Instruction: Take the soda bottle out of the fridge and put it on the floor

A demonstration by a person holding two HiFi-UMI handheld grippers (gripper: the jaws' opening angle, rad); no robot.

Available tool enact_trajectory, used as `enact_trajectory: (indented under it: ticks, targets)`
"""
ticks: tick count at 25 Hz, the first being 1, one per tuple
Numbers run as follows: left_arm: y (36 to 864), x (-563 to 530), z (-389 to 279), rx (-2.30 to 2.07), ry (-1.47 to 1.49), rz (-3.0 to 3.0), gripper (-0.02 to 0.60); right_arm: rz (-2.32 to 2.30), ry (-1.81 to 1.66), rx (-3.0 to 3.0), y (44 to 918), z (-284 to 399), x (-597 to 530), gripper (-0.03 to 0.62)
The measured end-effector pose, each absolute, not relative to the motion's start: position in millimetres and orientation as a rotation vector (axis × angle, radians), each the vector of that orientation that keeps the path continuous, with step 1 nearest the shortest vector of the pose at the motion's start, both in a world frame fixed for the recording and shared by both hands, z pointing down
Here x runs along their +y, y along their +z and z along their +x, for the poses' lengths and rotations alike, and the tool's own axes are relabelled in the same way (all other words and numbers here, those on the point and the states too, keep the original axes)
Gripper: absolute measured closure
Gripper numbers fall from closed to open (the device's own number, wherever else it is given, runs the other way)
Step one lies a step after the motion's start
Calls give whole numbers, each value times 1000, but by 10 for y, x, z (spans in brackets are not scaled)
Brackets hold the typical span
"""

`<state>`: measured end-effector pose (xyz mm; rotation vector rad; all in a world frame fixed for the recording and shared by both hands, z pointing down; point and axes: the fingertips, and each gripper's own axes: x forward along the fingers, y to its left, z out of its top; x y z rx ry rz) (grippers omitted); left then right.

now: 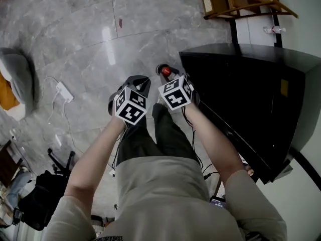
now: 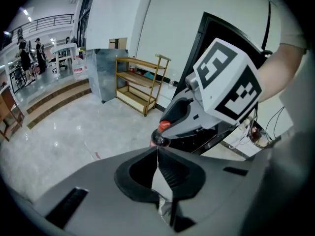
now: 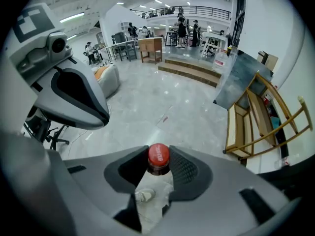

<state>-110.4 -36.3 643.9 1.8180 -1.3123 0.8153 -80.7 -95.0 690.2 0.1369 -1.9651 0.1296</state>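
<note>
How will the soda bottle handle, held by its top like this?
Gripped only at its red-capped top by the right claw, the soda bottle likely hangs and may swing. Dark liquid up at the neck suggests it's fairly heavy. On the glossy floor it might slide or tip.

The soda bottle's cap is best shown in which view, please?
The right gripper view: the soda bottle's cap sits centred between the jaws of the right hand-held gripper. The head view shows a small red spot; the left gripper view, a red sliver.

Bright ceiling light glares off the floor; fisheye edges darken.
</note>
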Motion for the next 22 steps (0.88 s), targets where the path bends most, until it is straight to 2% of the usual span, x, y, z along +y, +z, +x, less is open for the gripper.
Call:
enact_trajectory:
  ticks: [22]
  targets:
    - [8818,-1,-1310,-1224,808,1671,574,150,242,-1825,9291,-745,-754,484]
